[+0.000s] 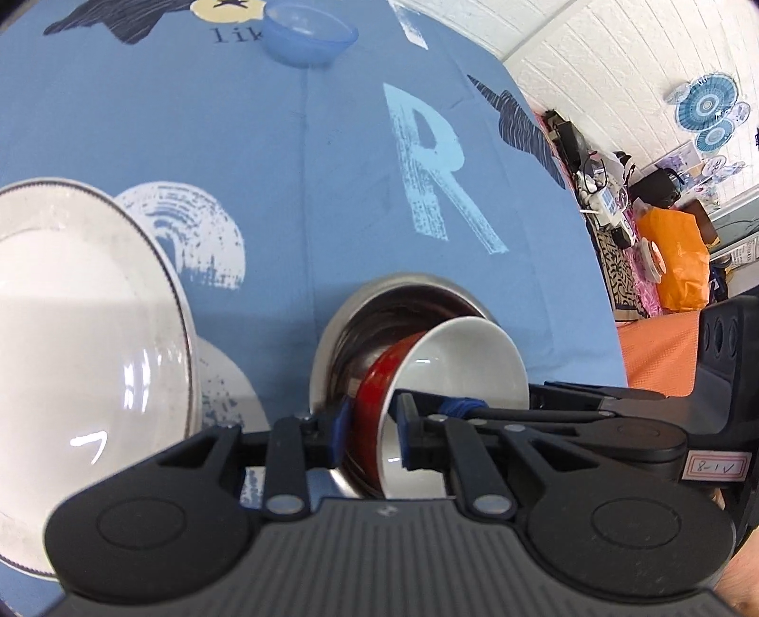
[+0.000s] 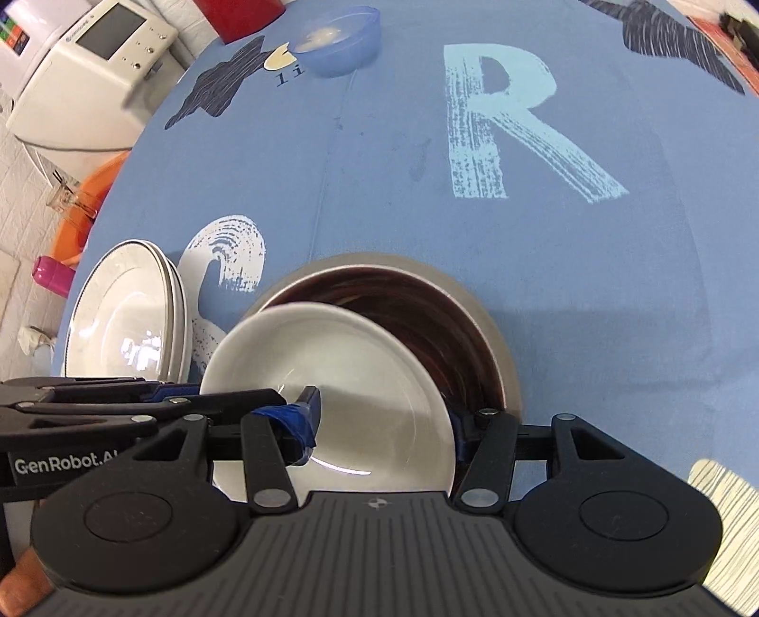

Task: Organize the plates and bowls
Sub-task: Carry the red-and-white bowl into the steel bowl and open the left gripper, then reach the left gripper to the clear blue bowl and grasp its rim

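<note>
— What is each gripper pinching?
— Both the left gripper (image 1: 370, 434) and right gripper (image 2: 386, 422) clamp one glossy red-and-white bowl (image 2: 332, 379), tilted inside one round steel bowl (image 2: 479, 303).
— Elsewhere on the surface?
— Three stacked white plates (image 2: 128, 313), one translucent blue bowl (image 2: 341, 42).

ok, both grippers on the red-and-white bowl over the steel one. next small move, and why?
Probably lower the tilted red-and-white ceramic bowl flat into the stainless steel bowl, then release: left gripper and right gripper both pinch its rim, and it sits partly inside.
</note>
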A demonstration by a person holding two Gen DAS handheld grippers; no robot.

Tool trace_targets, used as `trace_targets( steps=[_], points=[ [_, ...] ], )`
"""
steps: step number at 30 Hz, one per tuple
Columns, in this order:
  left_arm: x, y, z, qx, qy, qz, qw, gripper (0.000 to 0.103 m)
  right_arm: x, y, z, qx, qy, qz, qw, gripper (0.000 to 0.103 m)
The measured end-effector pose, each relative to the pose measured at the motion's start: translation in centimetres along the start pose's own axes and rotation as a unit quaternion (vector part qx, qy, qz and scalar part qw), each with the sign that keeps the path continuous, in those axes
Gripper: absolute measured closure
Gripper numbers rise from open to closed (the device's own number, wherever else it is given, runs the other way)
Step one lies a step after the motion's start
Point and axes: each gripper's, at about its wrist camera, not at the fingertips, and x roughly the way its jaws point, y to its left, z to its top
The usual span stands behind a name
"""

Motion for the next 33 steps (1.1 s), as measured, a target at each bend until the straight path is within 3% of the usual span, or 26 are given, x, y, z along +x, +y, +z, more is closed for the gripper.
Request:
trace_targets(
  steps=[3, 4, 9, 15, 21, 27, 33],
  points=[
    [-0.1, 0.3, 0.4, 0.002, 0.007, -0.012, 0.9999, 0.084, -0.3, -0.2, 0.2, 0.006, -0.003, -0.003, 1.0, 0.065],
    [-0.3, 0.4, 0.4, 0.002, 0.009, -0.019, 0.9998, 0.075, -0.5, -0.2, 0.3, 0.004, -0.007, -0.006, 1.0, 0.065],
    [-2.4, -0.1, 0.8, 0.024, -0.008, -0.025, 0.9994, 0.053, -2.4, -0.1, 0.9, -0.003, -0.029, -0.015, 0.999, 0.065],
    [-5.2, 0.3, 1.1, 0.034, -0.04, -0.023, 0.9983, 0.052, -3.6, -0.1, 1.2, 0.001, -0.054, -0.014, 0.998, 0.065],
    [-6.7, 3.0, 2.7, 0.027, -0.075, 0.017, 0.9967, 0.051, -3.5, -0.4, 2.7, 0.008, -0.062, -0.012, 0.998, 0.065],
    [-7.8, 7.8, 8.0, -0.009, -0.121, 0.064, 0.9905, 0.051, -1.5, -0.4, 8.6, 0.007, -0.09, 0.013, 0.996, 0.064],
    [-6.5, 11.3, 15.6, -0.061, -0.157, 0.074, 0.9829, 0.049, 2.6, -1.3, 16.3, 0.039, -0.151, 0.077, 0.985, 0.064]
  ],
)
